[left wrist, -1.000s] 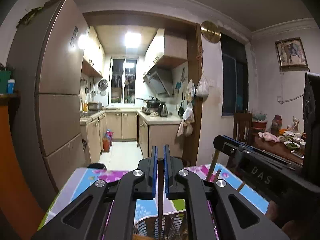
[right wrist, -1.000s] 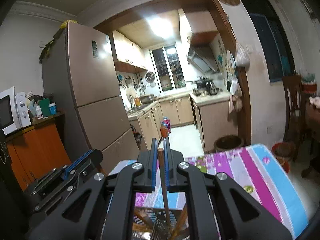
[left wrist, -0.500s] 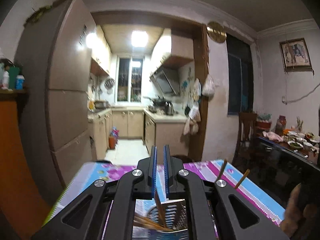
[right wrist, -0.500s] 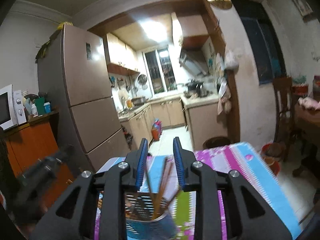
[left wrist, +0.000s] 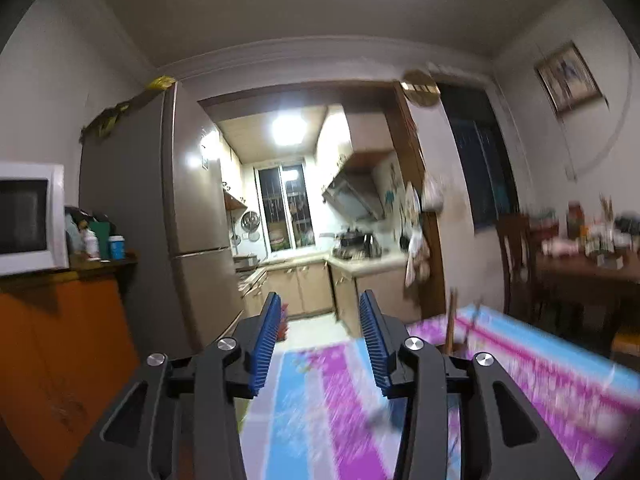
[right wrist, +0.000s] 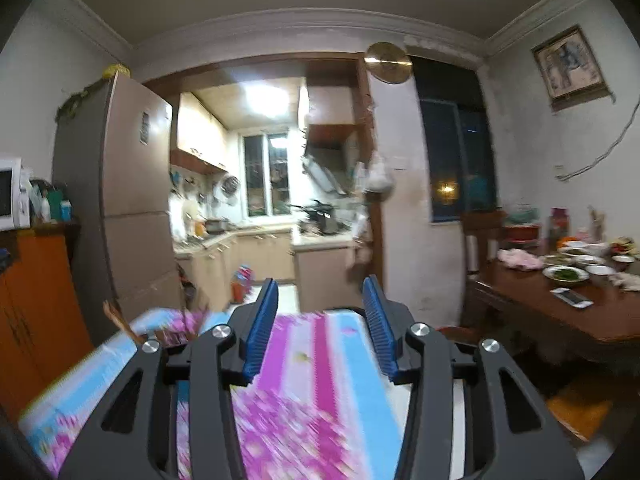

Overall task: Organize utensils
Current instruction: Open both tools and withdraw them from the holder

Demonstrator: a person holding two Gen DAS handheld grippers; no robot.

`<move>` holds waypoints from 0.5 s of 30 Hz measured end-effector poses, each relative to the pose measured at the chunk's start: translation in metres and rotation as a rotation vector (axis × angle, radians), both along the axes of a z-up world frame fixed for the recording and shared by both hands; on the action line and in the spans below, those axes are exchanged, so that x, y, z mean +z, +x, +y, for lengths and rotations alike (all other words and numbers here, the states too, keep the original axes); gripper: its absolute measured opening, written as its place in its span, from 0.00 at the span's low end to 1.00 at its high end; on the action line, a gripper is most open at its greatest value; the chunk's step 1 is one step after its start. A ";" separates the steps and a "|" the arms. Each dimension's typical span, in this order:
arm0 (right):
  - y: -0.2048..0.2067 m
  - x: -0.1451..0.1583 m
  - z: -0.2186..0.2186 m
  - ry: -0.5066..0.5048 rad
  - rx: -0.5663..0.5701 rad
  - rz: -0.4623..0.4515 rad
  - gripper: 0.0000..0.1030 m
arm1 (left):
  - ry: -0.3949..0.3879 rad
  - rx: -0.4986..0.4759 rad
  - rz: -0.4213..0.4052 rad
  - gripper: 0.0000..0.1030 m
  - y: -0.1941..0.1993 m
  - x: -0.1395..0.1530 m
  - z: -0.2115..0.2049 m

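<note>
While apart, chopsticks point(right wrist: 120, 322) left of right gripper point(right wrist: 320, 320)

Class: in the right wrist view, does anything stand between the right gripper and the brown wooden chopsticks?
Nothing visible does. The right gripper, its jaws just opening and empty, points past the brown wooden chopsticks, sticking up to its left.

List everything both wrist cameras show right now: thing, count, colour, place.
tablecloth: one, pink and blue striped, under both grippers
chopsticks: several, brown, blurred, at the table's left edge in the right view
fridge: one, brown, left of the kitchen doorway
microwave: one, white, on the orange cabinet
dining table: one, dark wood, right, with dishes
left gripper: black, blue pads, open, empty
right gripper: black, blue pads, open, empty
</note>
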State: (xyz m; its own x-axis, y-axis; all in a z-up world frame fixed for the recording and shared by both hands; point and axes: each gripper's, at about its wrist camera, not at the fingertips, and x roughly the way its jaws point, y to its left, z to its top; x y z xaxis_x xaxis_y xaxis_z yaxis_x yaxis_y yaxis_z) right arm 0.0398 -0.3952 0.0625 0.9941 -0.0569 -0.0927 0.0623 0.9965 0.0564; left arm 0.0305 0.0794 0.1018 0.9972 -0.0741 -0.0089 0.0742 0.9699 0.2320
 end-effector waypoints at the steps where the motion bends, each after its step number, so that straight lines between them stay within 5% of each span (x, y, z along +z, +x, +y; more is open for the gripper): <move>1: -0.011 -0.007 -0.004 -0.007 -0.009 0.017 0.42 | 0.025 0.001 0.016 0.42 -0.009 -0.008 -0.002; 10: -0.093 -0.109 0.011 -0.088 -0.066 0.229 0.62 | 0.122 -0.074 0.345 0.53 -0.086 -0.146 -0.044; 15: -0.100 -0.181 0.041 -0.047 0.013 0.349 0.57 | 0.080 -0.133 0.465 0.53 -0.098 -0.205 -0.070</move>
State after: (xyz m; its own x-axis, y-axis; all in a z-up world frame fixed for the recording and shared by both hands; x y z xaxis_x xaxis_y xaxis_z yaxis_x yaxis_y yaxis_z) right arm -0.0603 -0.3539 -0.1183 0.9036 -0.0569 -0.4245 0.0573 0.9983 -0.0120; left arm -0.0679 0.0094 -0.1030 0.8680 -0.1813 -0.4623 0.3098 0.9253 0.2187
